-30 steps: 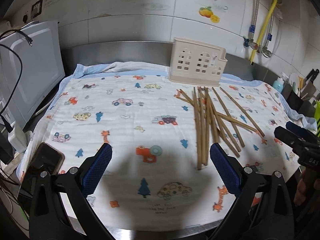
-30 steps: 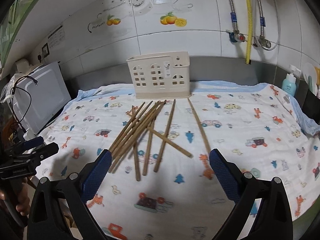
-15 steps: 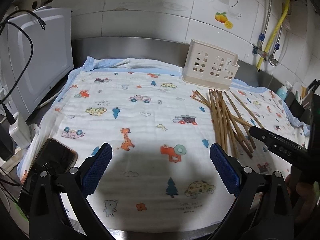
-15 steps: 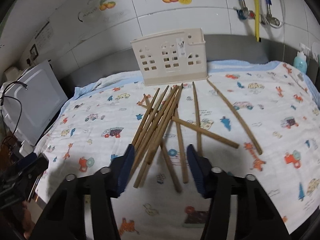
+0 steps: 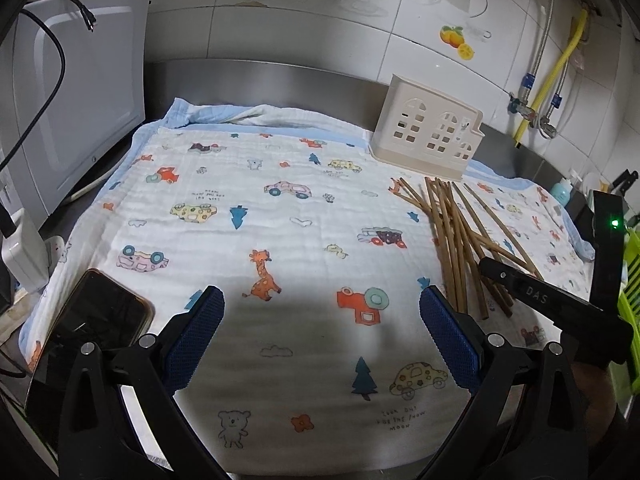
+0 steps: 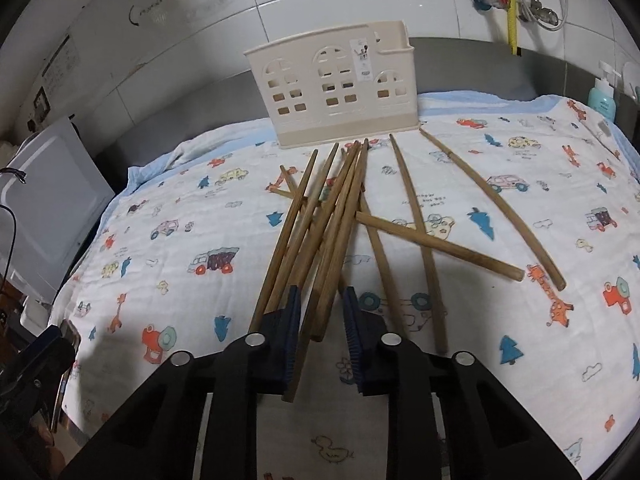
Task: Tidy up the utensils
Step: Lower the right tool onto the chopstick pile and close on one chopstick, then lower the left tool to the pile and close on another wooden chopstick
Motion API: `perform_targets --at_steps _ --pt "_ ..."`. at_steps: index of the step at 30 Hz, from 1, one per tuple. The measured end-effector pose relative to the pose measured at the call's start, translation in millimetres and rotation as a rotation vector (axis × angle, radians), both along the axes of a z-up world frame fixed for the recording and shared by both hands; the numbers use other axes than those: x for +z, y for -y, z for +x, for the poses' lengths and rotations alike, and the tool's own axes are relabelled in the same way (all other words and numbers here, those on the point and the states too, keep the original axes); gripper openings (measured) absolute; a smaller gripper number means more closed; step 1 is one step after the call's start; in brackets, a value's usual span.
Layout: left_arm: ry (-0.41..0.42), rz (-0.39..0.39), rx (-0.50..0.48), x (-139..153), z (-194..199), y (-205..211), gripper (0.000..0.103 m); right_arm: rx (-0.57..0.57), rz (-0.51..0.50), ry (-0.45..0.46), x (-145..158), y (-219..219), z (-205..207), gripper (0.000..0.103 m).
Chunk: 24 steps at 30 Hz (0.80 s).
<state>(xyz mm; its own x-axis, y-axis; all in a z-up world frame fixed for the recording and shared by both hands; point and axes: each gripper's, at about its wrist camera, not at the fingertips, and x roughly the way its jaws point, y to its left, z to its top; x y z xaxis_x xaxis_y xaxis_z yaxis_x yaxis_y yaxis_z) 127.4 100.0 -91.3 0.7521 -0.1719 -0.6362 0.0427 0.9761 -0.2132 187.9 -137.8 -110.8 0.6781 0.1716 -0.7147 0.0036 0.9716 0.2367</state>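
Several brown wooden chopsticks (image 6: 352, 216) are lying in a loose, crossed pile on the white cartoon-print cloth (image 6: 500, 380) covering the table, just in front of the cream plastic utensil holder with window cut-outs (image 6: 332, 88). The right gripper (image 6: 320, 320) is sitting low over the near ends of the pile, its blue pads narrowed around a few sticks with a gap showing; whether they are pinching is not discernible. The left gripper (image 5: 320, 328) is hovering with fingers spread wide over bare cloth, well apart from the chopsticks. A black smartphone (image 5: 100, 320) is lying at the cloth's left edge.
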Motion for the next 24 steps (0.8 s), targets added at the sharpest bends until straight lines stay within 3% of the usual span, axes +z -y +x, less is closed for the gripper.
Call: perform_targets --at_steps 3,18,24 --pt "-0.002 -0.003 -0.003 -2.0 0.4 -0.7 0.096 -0.014 -0.005 -0.002 -1.6 -0.3 1.0 0.013" --pt "-0.018 -0.007 -0.038 -5.0 3.4 15.7 0.096 -0.057 0.013 0.043 6.1 23.2 -5.2 0.007" --pt "-0.043 -0.012 -0.101 -10.2 7.8 39.4 0.080 -0.051 0.014 0.076 16.7 37.0 -12.9 0.007"
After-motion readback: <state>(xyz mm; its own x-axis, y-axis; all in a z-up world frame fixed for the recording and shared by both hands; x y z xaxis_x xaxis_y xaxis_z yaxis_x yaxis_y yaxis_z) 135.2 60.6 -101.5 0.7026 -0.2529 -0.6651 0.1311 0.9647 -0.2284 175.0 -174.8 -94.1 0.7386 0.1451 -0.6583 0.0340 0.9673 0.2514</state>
